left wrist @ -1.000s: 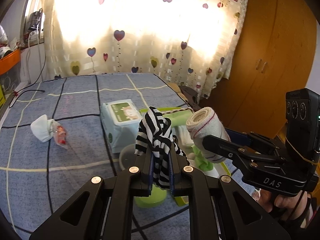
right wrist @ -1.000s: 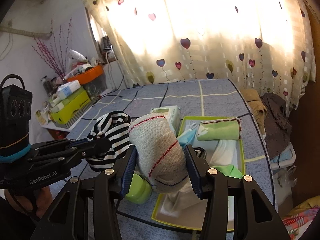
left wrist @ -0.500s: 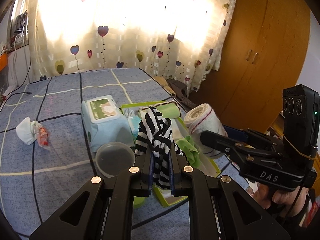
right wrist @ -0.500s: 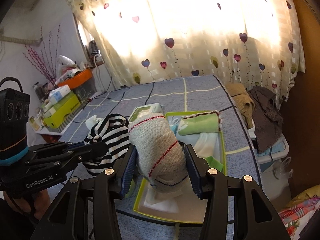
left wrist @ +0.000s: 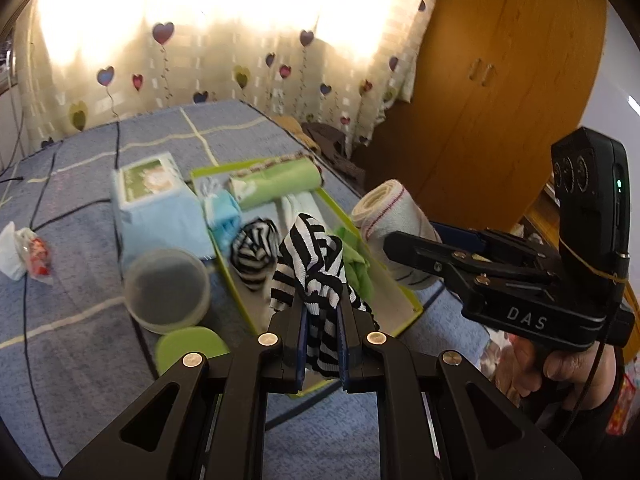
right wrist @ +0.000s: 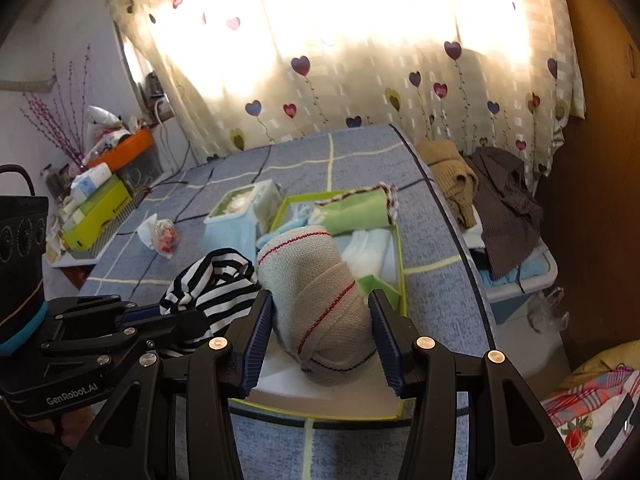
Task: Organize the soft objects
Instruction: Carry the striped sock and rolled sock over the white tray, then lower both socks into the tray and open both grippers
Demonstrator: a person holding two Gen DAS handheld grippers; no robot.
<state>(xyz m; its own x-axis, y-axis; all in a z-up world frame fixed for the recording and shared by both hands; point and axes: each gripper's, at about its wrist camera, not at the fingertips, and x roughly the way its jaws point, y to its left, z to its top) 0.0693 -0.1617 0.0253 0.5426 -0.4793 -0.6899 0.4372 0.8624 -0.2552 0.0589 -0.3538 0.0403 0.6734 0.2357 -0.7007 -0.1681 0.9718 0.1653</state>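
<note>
My left gripper (left wrist: 322,332) is shut on a black-and-white striped cloth (left wrist: 316,276) and holds it above the near end of the green-rimmed tray (left wrist: 412,304). My right gripper (right wrist: 322,340) is shut on a rolled beige towel with red lines (right wrist: 320,300), held over the tray (right wrist: 400,276). In the tray lie a rolled green towel (left wrist: 280,184), a blue cloth (left wrist: 224,216), a white cloth (right wrist: 366,250), a green cloth (left wrist: 356,268) and a rolled striped cloth (left wrist: 254,252). The right gripper with the beige roll (left wrist: 394,220) shows at right in the left wrist view.
A wet-wipes pack (left wrist: 154,208), a clear round container (left wrist: 166,290) and a green lid (left wrist: 188,350) sit left of the tray on the blue bed cover. A white wrapped bundle (left wrist: 18,250) lies far left. Clothes (right wrist: 480,184) pile off the bed's right edge by a wooden wardrobe (left wrist: 500,92).
Both grippers have moved to the right and forward over the tray, each still holding its cloth. The rolled striped cloth in the tray has come into view.
</note>
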